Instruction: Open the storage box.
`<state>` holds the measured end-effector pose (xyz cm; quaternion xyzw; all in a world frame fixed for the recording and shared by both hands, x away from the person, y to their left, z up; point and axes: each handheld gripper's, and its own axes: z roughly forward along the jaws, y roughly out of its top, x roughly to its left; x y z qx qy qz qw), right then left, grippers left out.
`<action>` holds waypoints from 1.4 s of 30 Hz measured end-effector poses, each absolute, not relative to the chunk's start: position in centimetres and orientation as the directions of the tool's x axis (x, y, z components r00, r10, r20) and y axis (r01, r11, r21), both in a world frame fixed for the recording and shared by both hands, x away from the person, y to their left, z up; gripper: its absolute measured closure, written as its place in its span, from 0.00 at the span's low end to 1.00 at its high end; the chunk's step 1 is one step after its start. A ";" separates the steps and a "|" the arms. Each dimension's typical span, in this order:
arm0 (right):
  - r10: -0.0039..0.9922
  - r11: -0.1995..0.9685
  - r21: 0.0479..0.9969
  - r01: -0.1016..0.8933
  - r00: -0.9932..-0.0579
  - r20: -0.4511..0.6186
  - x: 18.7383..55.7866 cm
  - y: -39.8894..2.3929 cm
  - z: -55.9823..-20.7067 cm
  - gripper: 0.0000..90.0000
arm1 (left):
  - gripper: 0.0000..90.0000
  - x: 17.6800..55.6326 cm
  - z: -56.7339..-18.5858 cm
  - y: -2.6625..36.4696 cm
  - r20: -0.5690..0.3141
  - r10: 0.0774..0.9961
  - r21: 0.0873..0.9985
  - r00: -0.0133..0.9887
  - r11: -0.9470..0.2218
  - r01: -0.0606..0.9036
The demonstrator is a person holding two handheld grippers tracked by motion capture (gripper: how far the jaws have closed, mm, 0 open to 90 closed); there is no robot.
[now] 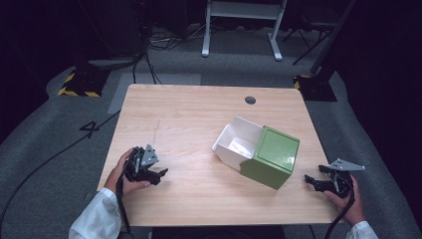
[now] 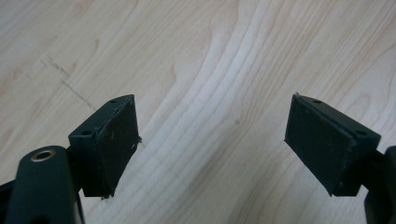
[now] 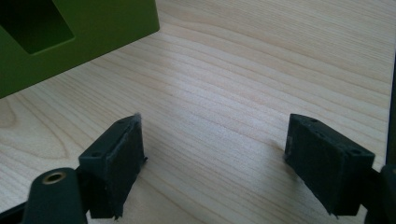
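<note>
Green box (image 1: pixel 271 157) lying diagonally, white drawer (image 1: pixel 238 142) poking toward far left, left gripper (image 1: pixel 160 175) and right gripper (image 1: pixel 309 180) flanking it, low over table (image 1: pixel 199 109), jaws apart, empty.

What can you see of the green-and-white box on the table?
The box is a white drawer pulled partly out of a glossy green sleeve, plastic by its look. It sits skewed on the wooden table, right of centre, open end facing far-left. The drawer looks empty. A rectangular cutout shows in the green side in the right gripper view. Neither hand-held gripper touches it.

light wood table (image 1: pixel 189 109), round grommet hole; green-and-white drawer box (image 1: pixel 259 152) lying right of centre.
</note>
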<state>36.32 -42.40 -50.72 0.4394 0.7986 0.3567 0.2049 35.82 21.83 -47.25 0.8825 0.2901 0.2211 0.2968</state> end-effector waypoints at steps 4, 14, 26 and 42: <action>0.848 0.358 0.749 0.557 -0.529 -0.012 36.3 -42.4 -50.7 0.22 | 0.19 35.2 -48.0 22.8 0.196 0.664 0.653 0.722 -0.637 0.409; 0.848 0.359 0.749 0.557 -0.529 -0.013 36.3 -42.4 -50.7 0.22 | 0.19 34.1 -49.4 25.1 0.147 0.709 0.654 0.690 -0.593 0.469; 0.848 0.359 0.750 0.556 -0.531 -0.013 36.3 -42.4 -50.7 0.22 | 0.19 32.9 -50.7 27.9 -0.003 0.794 0.697 0.608 -0.434 0.570; 0.845 0.362 0.750 0.553 -0.535 -0.013 36.3 -42.4 -50.7 0.22 | 0.18 32.7 -50.8 27.9 -0.005 0.804 0.700 0.595 -0.422 0.576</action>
